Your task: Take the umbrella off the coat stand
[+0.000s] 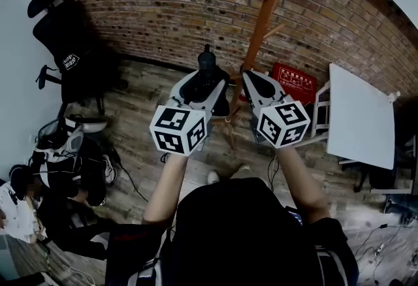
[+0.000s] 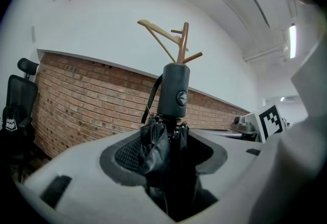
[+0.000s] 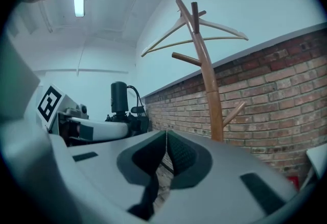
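The left gripper pinches the umbrella, which looks free of the stand. The right gripper is pressed together, empty. Next, carry it clear.

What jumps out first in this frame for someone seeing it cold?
The folded black umbrella, handle up, clamped in the left gripper. Beyond it rises the wooden coat stand against the brick wall, and the right gripper is shut and empty alongside the left one.

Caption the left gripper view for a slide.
Left gripper clamps a folded black umbrella in its jaws, handle up, wooden coat stand behind.
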`<state>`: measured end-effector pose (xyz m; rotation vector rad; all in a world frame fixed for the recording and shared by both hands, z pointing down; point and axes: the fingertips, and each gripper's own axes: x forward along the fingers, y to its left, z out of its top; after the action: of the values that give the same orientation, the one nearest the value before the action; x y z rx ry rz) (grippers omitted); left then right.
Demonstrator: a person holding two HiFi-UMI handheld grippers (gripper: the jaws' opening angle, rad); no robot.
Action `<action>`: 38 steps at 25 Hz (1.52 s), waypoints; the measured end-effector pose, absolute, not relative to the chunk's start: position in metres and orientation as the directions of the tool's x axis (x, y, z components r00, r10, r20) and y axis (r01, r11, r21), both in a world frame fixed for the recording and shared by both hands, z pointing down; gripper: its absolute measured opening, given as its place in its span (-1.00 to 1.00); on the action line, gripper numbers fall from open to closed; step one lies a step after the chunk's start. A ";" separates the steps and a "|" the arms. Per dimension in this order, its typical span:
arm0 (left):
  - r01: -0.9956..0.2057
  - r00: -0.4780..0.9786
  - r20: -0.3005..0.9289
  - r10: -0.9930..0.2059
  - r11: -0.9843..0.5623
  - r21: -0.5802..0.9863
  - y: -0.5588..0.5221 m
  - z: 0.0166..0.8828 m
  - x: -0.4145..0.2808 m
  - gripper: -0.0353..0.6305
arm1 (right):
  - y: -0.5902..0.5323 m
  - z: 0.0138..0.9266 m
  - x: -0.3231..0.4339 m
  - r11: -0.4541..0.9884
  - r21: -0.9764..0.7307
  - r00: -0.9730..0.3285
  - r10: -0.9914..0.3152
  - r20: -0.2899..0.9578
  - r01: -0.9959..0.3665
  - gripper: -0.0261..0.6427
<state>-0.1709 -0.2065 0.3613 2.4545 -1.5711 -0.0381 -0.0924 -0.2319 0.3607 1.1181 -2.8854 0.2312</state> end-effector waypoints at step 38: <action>-0.915 0.381 0.116 -0.917 -0.355 0.193 -0.119 0.357 -0.077 -0.16 | -0.144 0.354 -0.003 0.771 -0.152 -0.784 -0.618 0.054 -0.618 -0.83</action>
<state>-0.0769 -0.1192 0.3573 2.4144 -1.6325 -0.0179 -0.0032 -0.1436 0.3537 1.0315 -2.9560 0.2540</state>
